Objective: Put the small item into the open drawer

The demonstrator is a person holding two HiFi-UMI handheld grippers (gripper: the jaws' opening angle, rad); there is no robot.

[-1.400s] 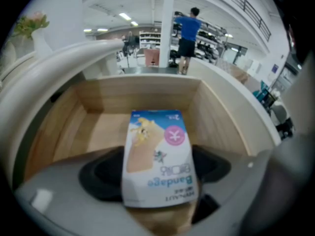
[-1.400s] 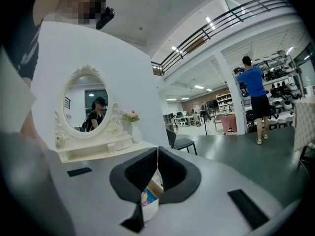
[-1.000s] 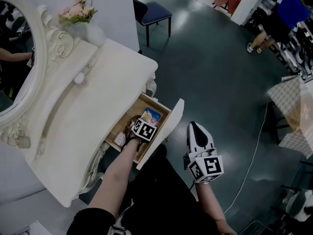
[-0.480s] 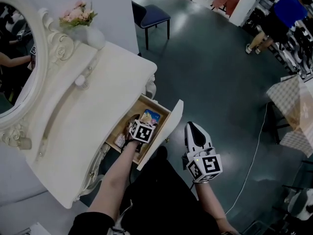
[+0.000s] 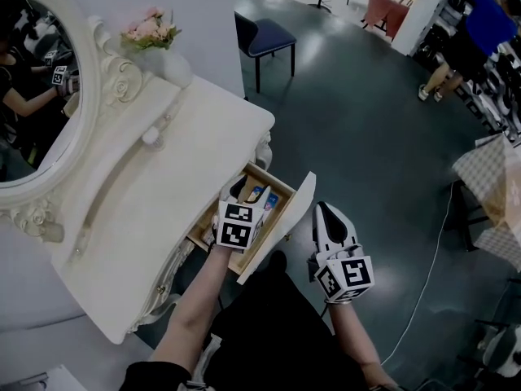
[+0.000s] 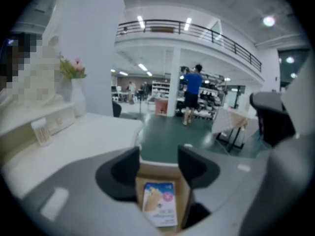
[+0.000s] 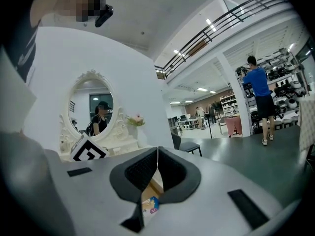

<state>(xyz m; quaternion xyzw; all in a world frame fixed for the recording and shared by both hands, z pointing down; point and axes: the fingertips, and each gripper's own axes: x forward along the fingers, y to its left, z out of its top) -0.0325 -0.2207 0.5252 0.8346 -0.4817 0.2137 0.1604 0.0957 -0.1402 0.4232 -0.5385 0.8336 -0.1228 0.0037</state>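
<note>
The small item, a flat printed packet [image 6: 160,203], lies on the wooden bottom of the open drawer [image 5: 282,225] of the white dresser. It also shows as a small colourful packet [image 5: 255,194] in the head view and as a packet [image 7: 150,204] below the right jaws. My left gripper [image 5: 242,192] hovers over the drawer. Its jaws are closing with a gap between them and nothing in it. In its own view my left gripper [image 6: 158,162] frames the packet beneath. My right gripper [image 5: 324,212] hangs just right of the drawer front, jaws shut and empty.
The white dresser top [image 5: 155,194] carries an oval mirror [image 5: 37,96] and a vase of pink flowers [image 5: 155,32]. A dark chair [image 5: 264,35] stands beyond. A person in blue [image 5: 480,23] is far right, near a cloth-covered table [image 5: 496,169]. A cable [image 5: 423,259] runs along the floor.
My left gripper has risen out of the drawer and its jaws have narrowed; the packet stays on the drawer bottom. The right gripper has barely moved. The head view has shifted slightly.
</note>
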